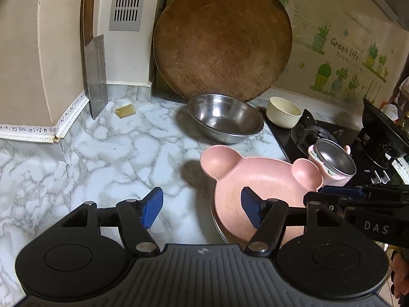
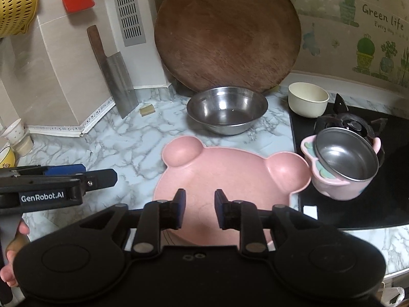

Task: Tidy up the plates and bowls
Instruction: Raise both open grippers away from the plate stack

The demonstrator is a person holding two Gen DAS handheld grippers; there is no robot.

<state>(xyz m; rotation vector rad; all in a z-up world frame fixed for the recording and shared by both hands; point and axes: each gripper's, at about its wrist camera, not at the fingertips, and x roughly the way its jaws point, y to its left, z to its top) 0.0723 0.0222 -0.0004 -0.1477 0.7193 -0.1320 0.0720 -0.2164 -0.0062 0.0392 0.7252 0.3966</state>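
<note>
A pink bear-shaped plate (image 1: pixel 258 179) (image 2: pixel 230 168) lies on the marble counter, and a metal rim shows under its near edge in the left wrist view. Behind it stands an empty steel bowl (image 1: pixel 225 117) (image 2: pixel 227 110). A cream bowl (image 1: pixel 283 111) (image 2: pixel 308 98) and a pink cup holding a tilted steel bowl (image 1: pixel 332 163) (image 2: pixel 345 163) sit on the stove's edge. My left gripper (image 1: pixel 202 204) hangs open at the plate's left side, nothing between its pads. Over the plate's near part, my right gripper (image 2: pixel 198 204) is open with a narrow gap, holding nothing.
A round wooden cutting board (image 1: pixel 222 35) leans on the back wall and a cleaver (image 1: pixel 95 76) on the left wall. The black stove (image 2: pixel 358 199) lies to the right, with a dark wok (image 1: pixel 381 133) on it. Small cups (image 2: pixel 15 135) stand at the far left.
</note>
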